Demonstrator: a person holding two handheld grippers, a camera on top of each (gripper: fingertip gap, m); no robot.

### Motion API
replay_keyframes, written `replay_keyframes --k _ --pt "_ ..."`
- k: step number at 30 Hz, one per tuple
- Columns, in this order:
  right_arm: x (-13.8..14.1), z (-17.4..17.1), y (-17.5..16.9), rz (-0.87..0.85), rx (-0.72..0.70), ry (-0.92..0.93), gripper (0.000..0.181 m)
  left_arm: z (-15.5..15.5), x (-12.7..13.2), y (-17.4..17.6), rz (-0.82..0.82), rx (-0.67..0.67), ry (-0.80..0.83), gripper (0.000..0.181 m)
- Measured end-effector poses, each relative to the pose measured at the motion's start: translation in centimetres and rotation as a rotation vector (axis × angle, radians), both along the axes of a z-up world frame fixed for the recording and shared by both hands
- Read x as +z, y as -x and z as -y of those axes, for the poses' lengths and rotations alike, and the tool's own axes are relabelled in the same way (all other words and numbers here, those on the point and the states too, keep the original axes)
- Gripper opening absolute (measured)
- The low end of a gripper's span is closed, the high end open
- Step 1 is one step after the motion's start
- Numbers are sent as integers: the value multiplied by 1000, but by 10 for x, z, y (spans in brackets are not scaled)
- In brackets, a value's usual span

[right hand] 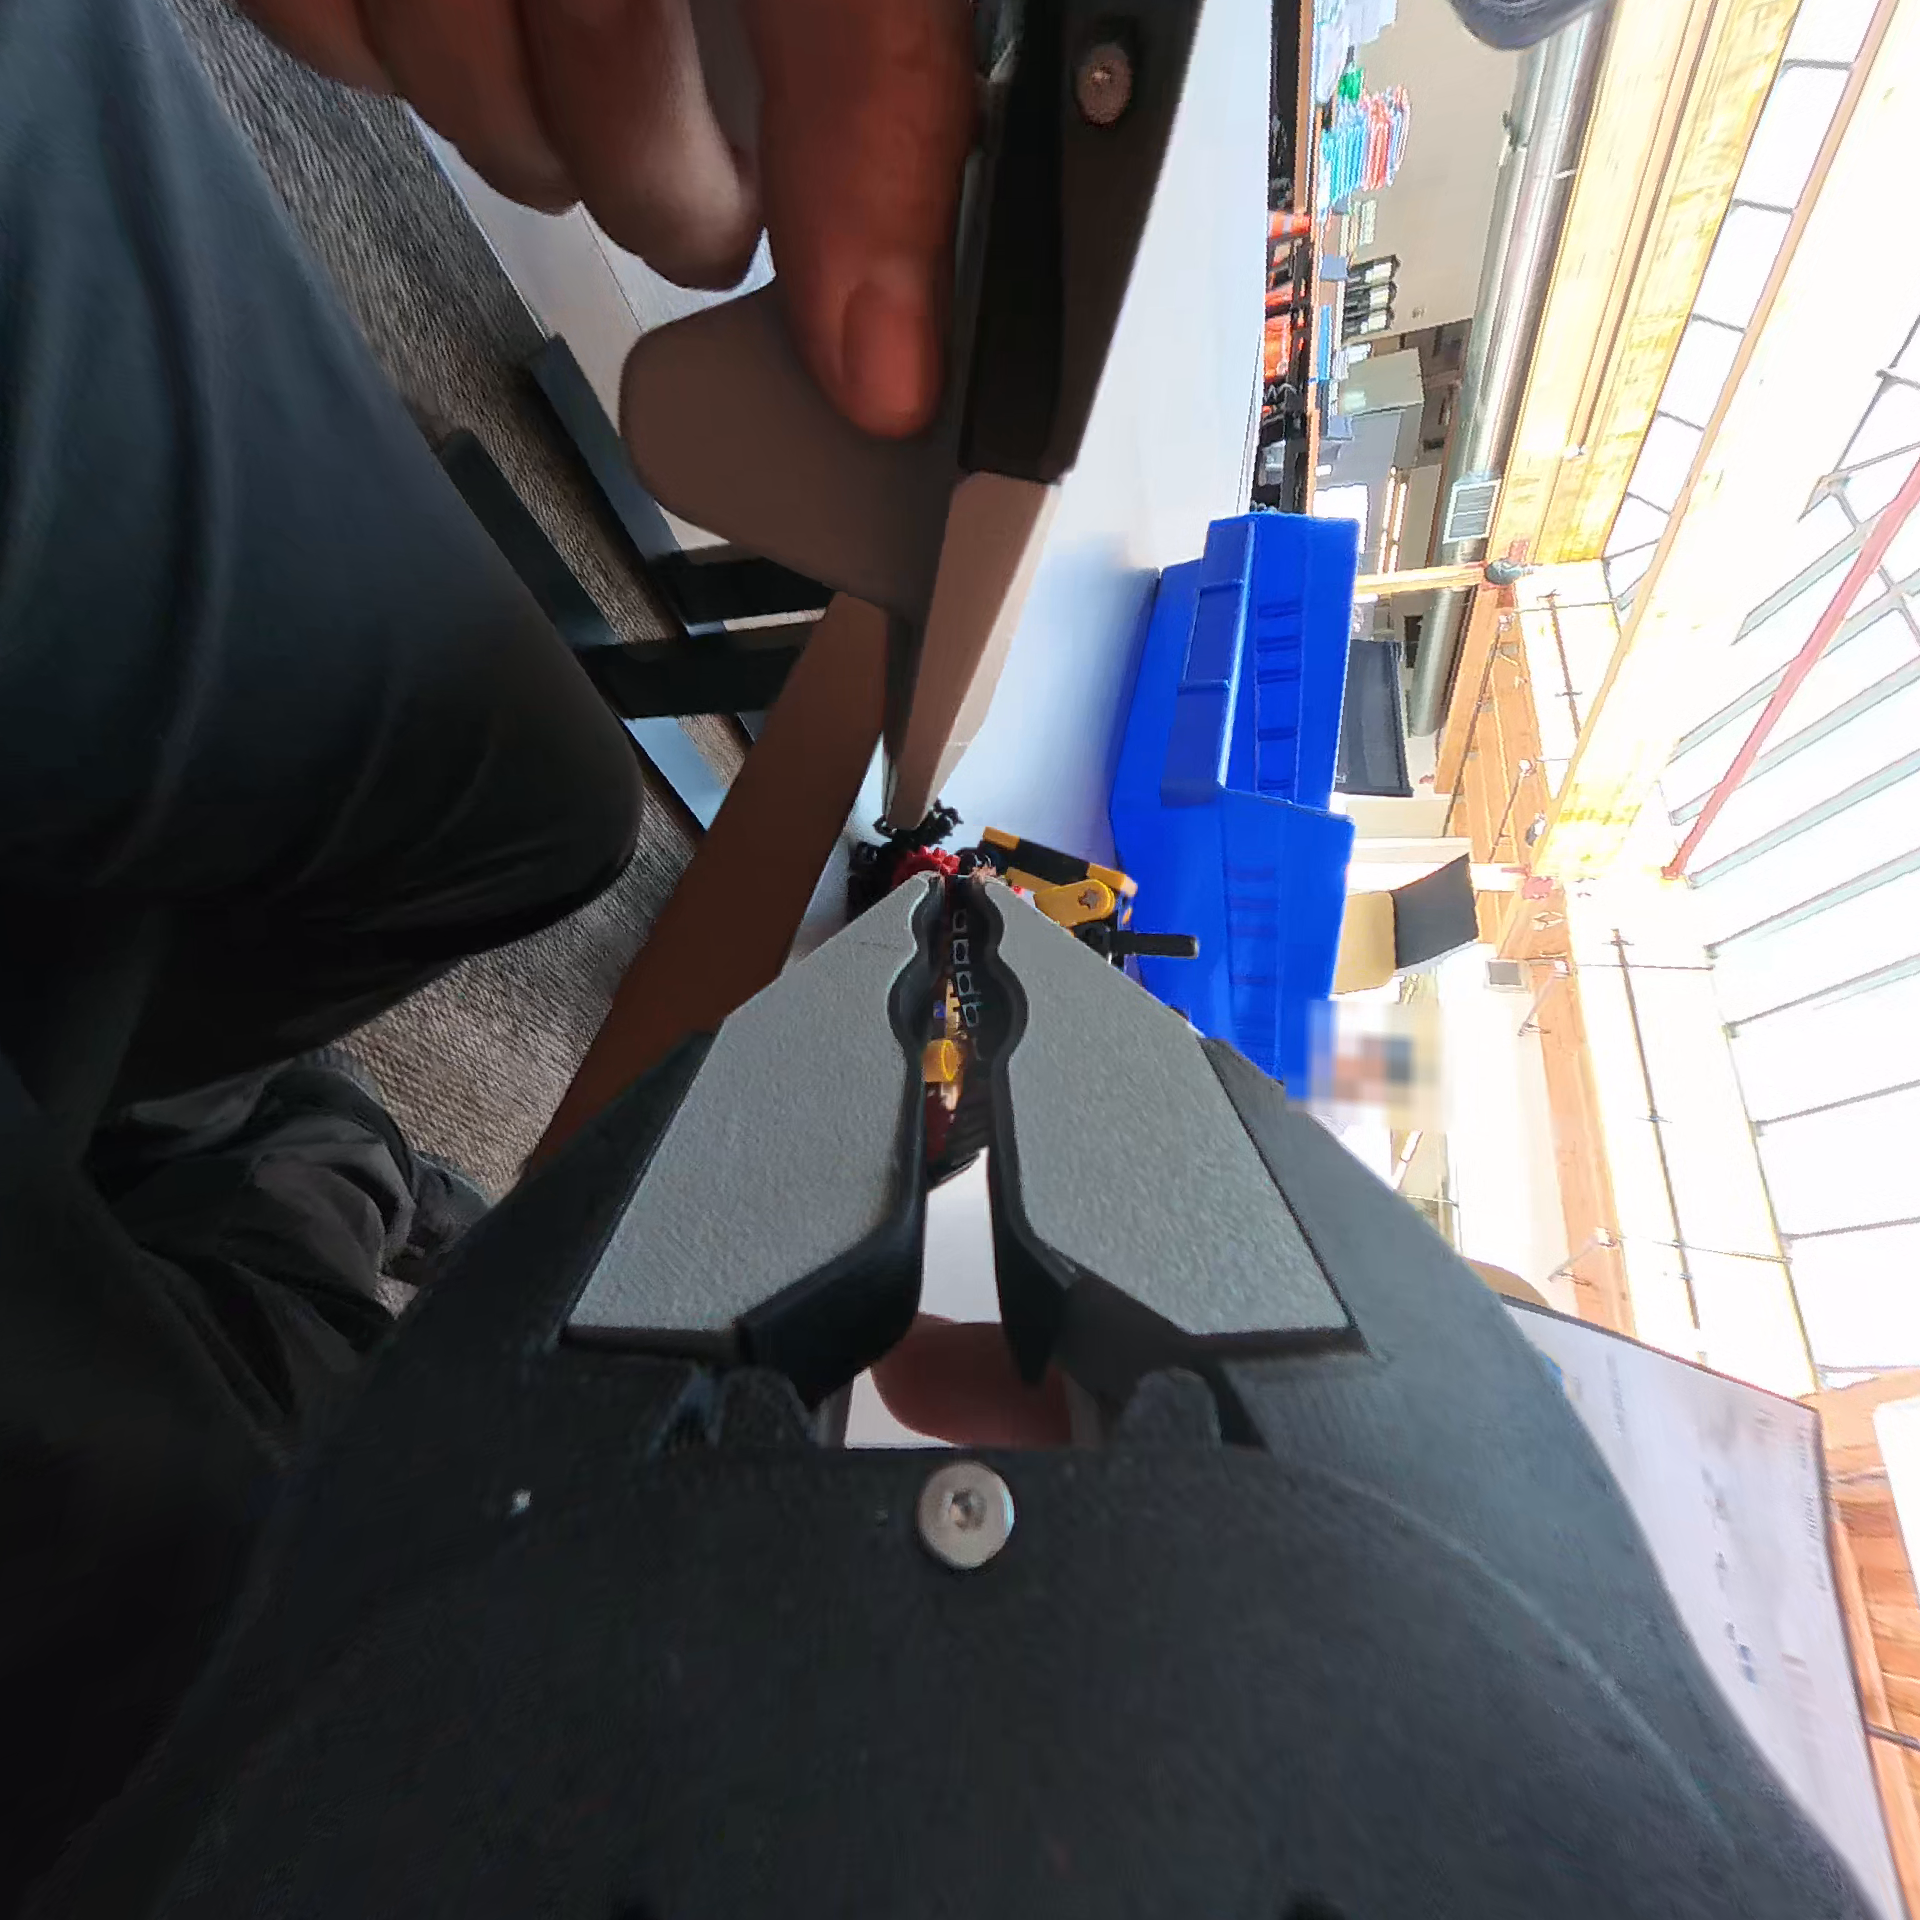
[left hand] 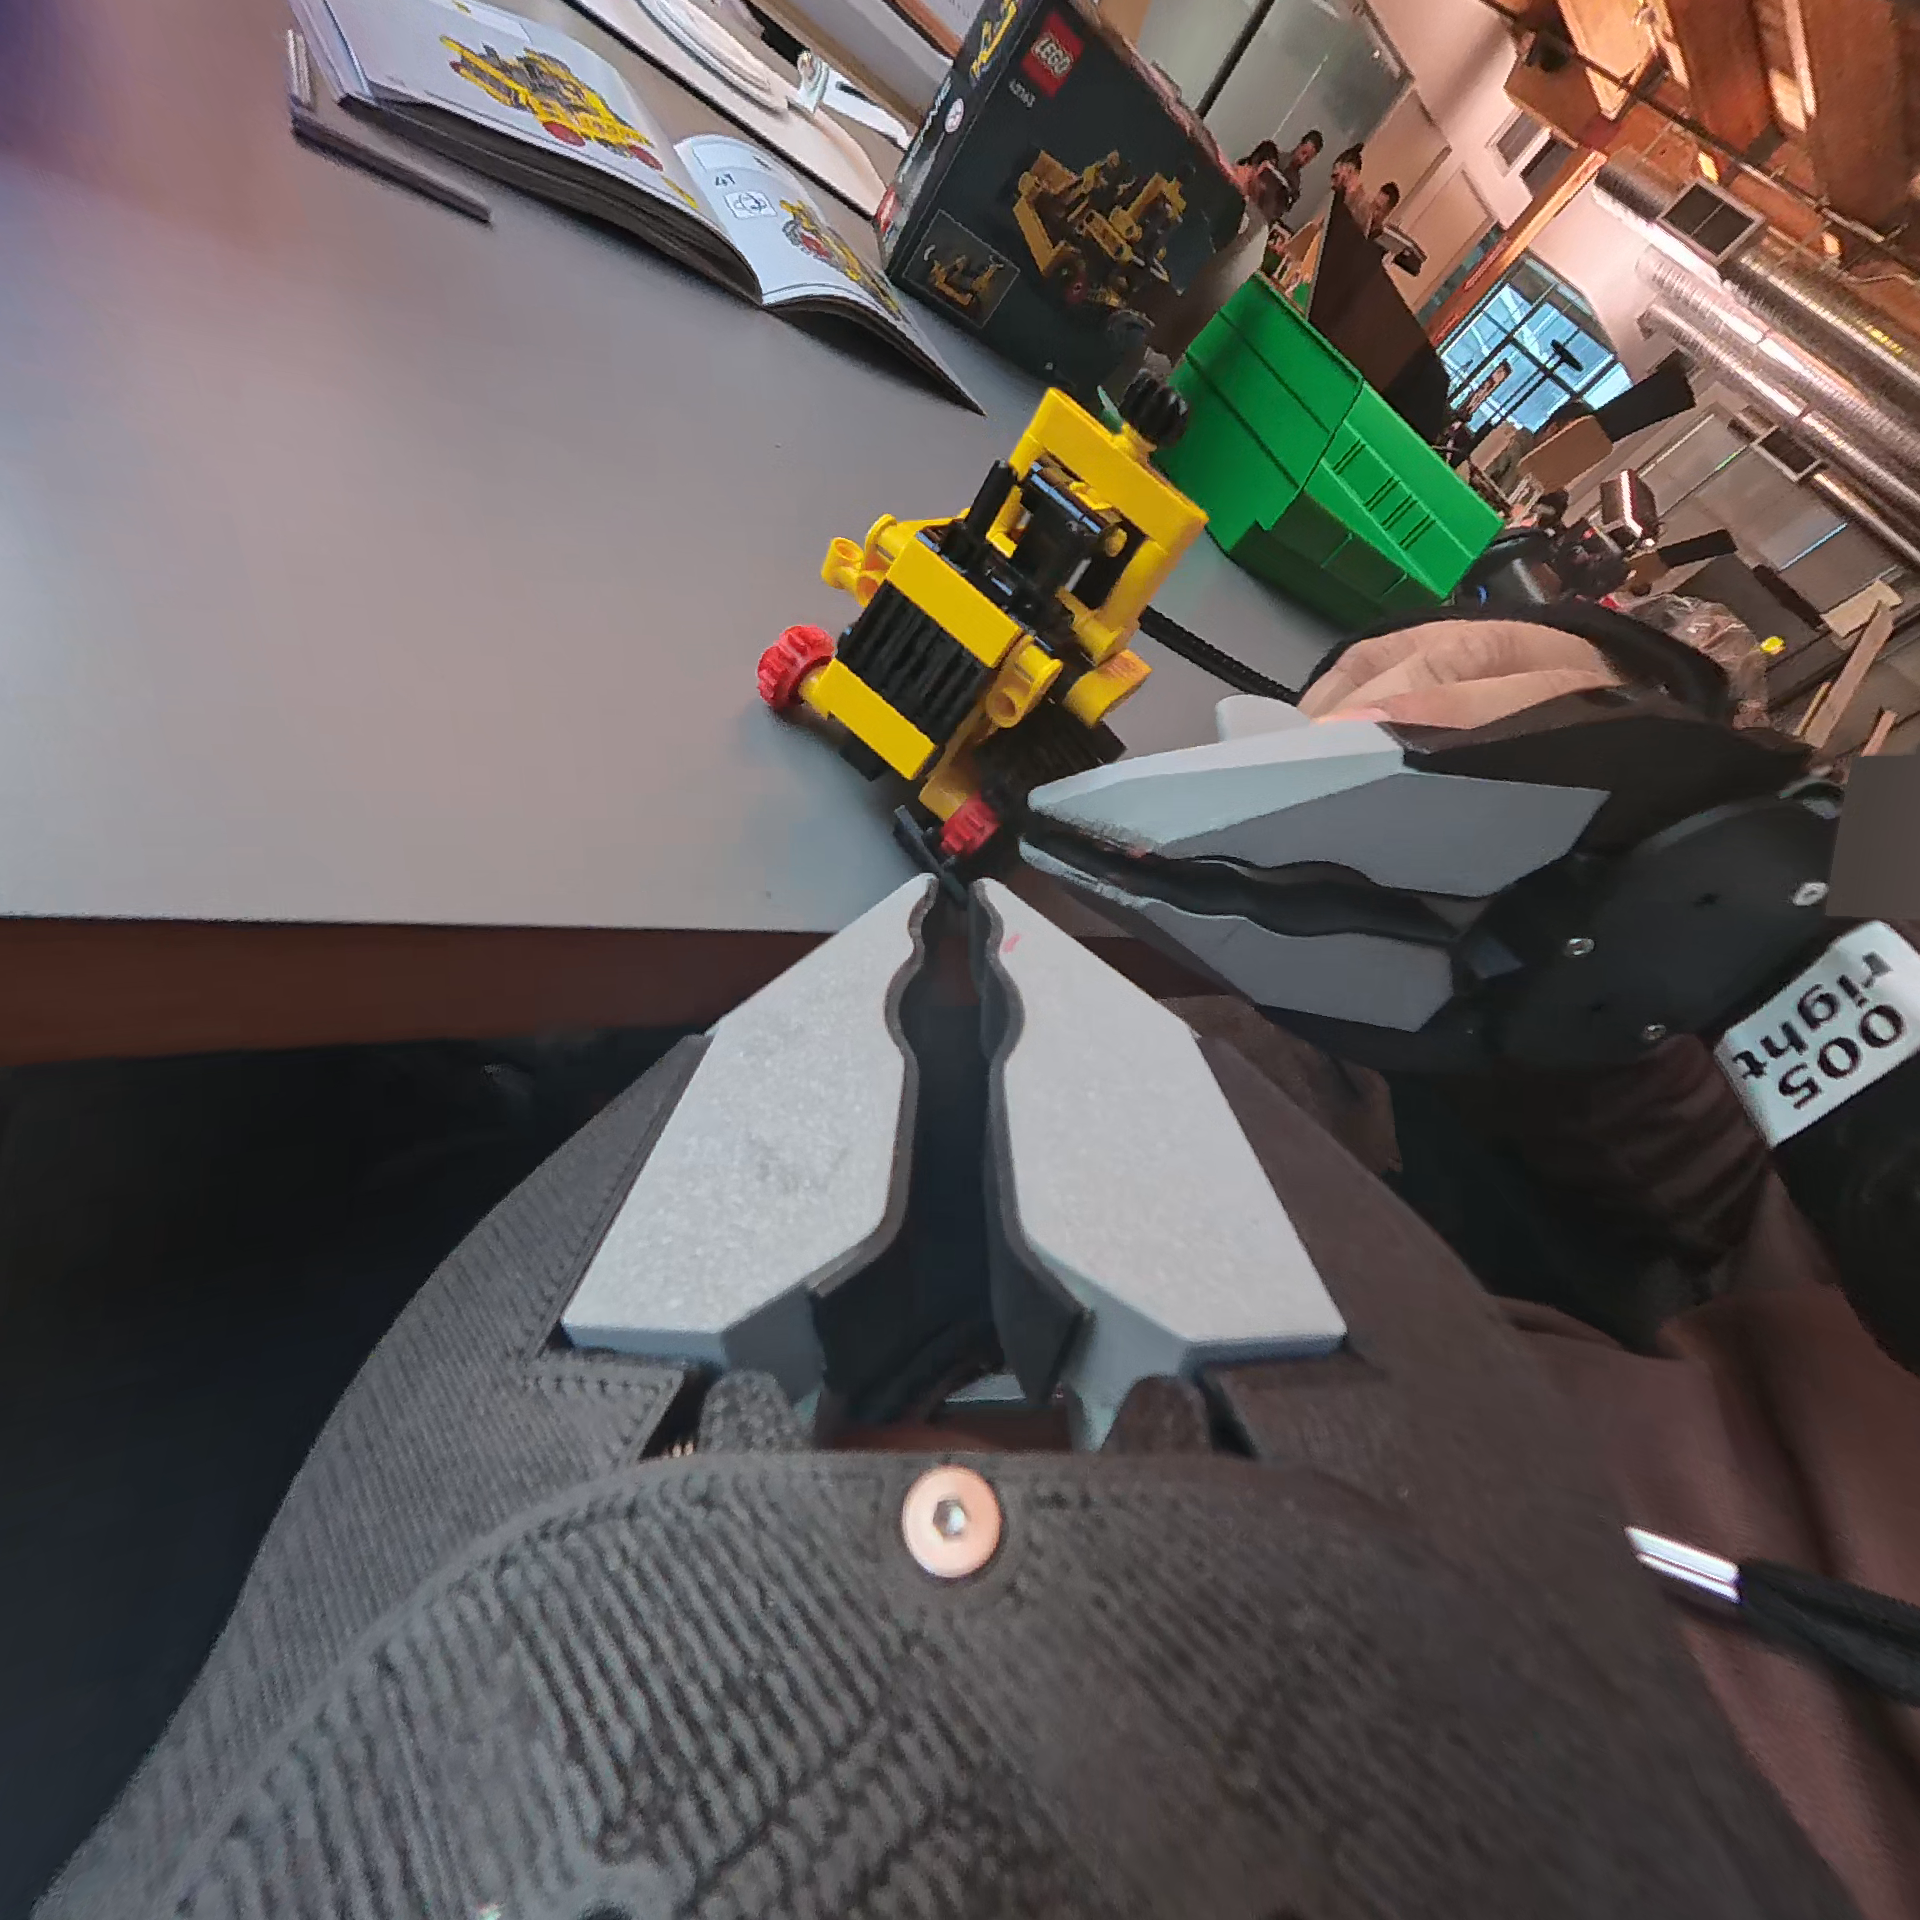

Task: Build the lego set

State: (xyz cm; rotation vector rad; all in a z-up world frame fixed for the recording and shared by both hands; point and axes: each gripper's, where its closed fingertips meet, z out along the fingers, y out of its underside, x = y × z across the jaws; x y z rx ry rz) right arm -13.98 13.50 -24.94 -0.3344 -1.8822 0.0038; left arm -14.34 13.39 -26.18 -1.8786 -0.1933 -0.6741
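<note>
Yellow-and-black brick bulldozer model (left hand: 997, 613) sits at the near desk (left hand: 364, 623) edge, at 12 o'clock from the left tongs (left hand: 951, 896). Left tongs nearly closed, pinching a thin black track link piece (left hand: 932, 847) by the model's red gear (left hand: 971, 826). Right tongs (right hand: 961, 896) narrow, clamped on the black track strip (right hand: 971, 977) at the model's side. Best practice, I judge: keep the right tongs steady, align the link squarely, press gently. Green bin (left hand: 1320, 488) at 1 o'clock.
</note>
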Motion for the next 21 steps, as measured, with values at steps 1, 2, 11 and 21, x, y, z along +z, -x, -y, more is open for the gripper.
replay_keyframes --k 1,2,11,21 --pt "0 -1 1 2 -7 -13 0 -1 0 1 -7 -1 2 1" --pt "0 -2 2 4 -15 -22 0 -3 0 3 -15 -1 2 1" --pt "0 -12 11 21 -82 -75 1 -13 4 15 -97 -25 6 0" --pt "2 -18 17 26 -109 -76 0 -22 8 18 -234 -55 -16 0"
